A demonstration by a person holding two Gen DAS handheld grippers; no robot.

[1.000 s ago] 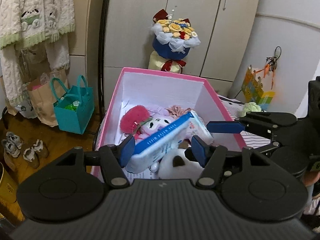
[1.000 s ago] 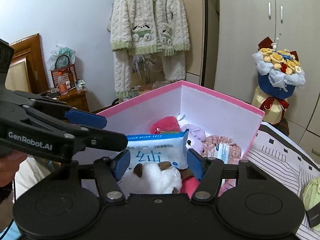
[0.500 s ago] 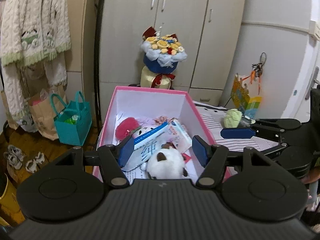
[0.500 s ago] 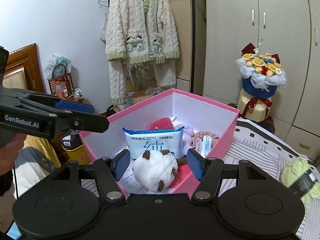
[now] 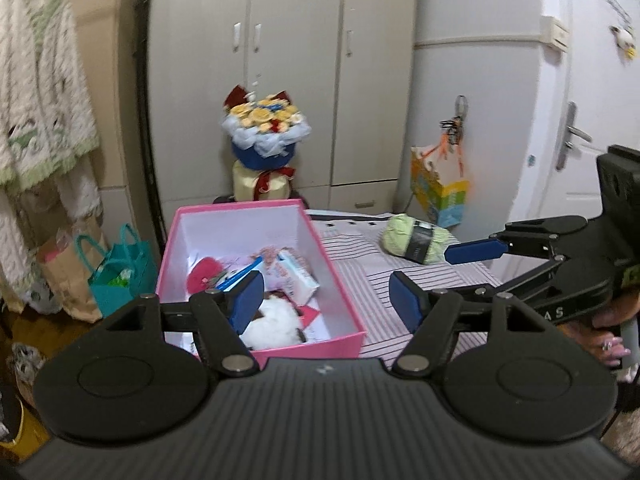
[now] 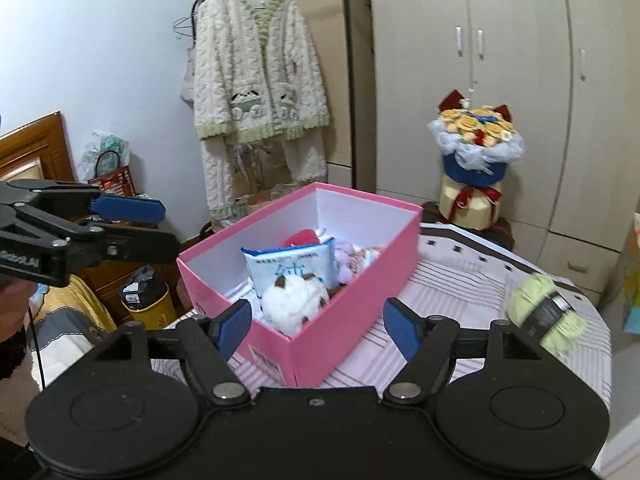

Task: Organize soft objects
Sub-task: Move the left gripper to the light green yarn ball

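Both grippers, left (image 5: 324,300) and right (image 6: 316,326), hold nothing, jaws just opening wider. Soft toys sit in the pink box (image 6: 352,268); 1 green yarn ball (image 6: 544,312) lies beside it on the table, likely next.

Both wrist views look down (from near) at the pink box (image 5: 340,334).

hidden: white plush (image 5: 276,326) partly behind left tongs' pad | cut off: green yarn (image 6: 546,312) behind right tongs' arm | blurred: cardigan (image 5: 38,92), print on wipes pack (image 6: 294,266) unreadable
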